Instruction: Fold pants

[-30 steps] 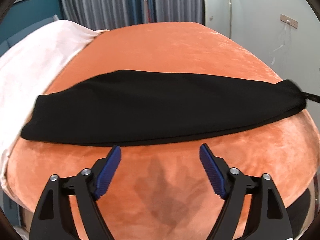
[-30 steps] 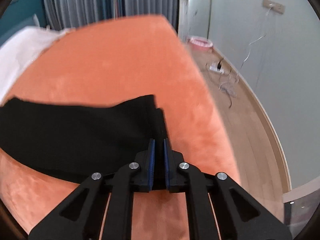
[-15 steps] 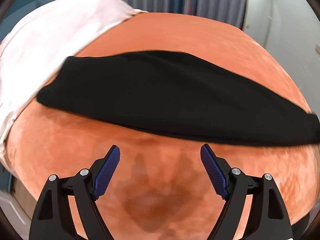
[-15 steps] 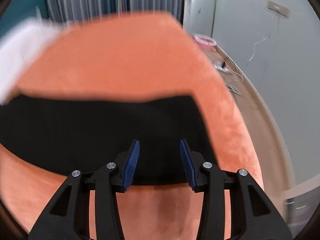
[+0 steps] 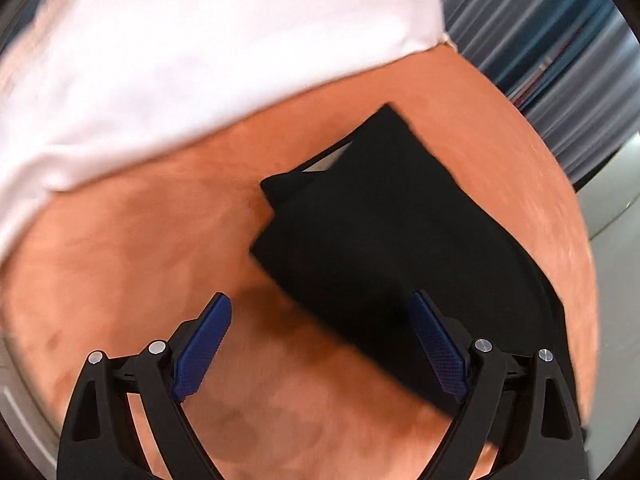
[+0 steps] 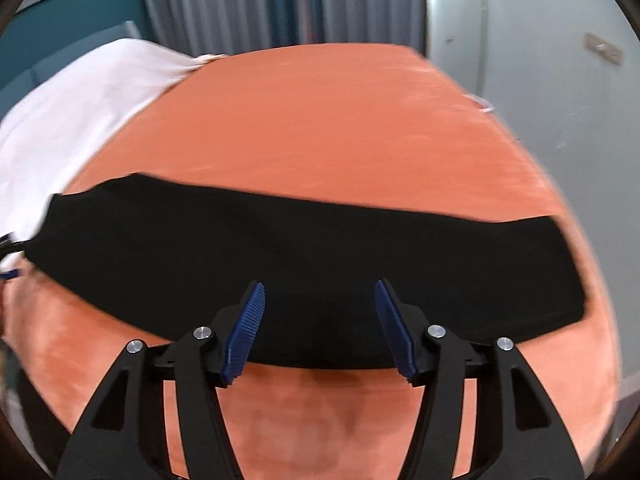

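Note:
Black pants (image 6: 304, 256) lie flat in a long folded strip across the orange bed (image 6: 320, 120). In the left wrist view the pants (image 5: 392, 248) run away from me, their far end showing a pale label. My left gripper (image 5: 322, 312) is open and empty, over the near left edge of the pants. My right gripper (image 6: 318, 300) is open and empty, just above the near long edge of the strip, near its middle.
A white blanket (image 5: 180, 60) covers the left part of the bed; it also shows in the right wrist view (image 6: 80, 100). Grey curtains (image 6: 260, 4) hang behind. A pale wall (image 6: 520, 40) stands to the right of the bed.
My right gripper opened, let go of the pants' right end and moved left toward the middle. My left gripper stayed open and swung left toward the pants' left end.

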{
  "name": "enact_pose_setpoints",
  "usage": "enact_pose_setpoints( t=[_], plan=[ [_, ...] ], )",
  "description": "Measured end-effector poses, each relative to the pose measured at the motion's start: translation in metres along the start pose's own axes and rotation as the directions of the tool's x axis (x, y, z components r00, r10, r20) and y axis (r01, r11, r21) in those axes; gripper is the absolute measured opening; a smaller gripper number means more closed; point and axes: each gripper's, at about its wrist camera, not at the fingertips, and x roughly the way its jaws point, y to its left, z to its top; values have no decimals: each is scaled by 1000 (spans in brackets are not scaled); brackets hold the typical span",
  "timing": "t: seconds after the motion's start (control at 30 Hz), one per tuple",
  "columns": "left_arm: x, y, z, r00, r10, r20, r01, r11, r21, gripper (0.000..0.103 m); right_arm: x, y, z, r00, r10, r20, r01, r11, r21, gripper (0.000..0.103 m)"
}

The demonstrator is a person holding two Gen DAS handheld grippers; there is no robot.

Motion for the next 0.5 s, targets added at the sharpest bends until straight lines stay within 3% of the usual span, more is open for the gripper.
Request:
enact_pose_setpoints(
  t=[0.07, 0.13, 0.2, 0.3, 0.33, 0.4, 0.5],
  plan=[
    [16, 2, 16, 999, 32, -15, -31, 999, 22, 22, 25, 31, 9, 999, 22, -26, -23, 999, -23, 56],
    [-2, -8, 33, 998, -35, 52, 31, 996, 78, 17, 34, 63, 11, 998, 33, -50, -35, 998, -56, 56],
    [-16, -12, 43, 994, -63, 94, 50, 990, 129, 12, 48, 85, 32, 997, 65, -43, -69, 993, -92, 56],
    [20, -3, 48, 999, 49, 14, -50, 982, 184, 14, 74, 113, 72, 995, 90, -48, -95, 988, -119, 56],
    [32, 6, 44, 999, 32, -19, -28, 986, 165, 15, 83, 120, 84, 994, 100, -54, -106, 987, -121, 56],
    [21, 10, 38, 1000, 7, 25, -12, 982, 189, 18, 106, 128, 122, 987, 149, -66, -156, 981, -118, 56],
    [15, 21, 26, 1000, 6, 24, -10, 982, 186, 25, 148, 153, 174, 971, 213, -106, -223, 970, -98, 56]
  ],
)
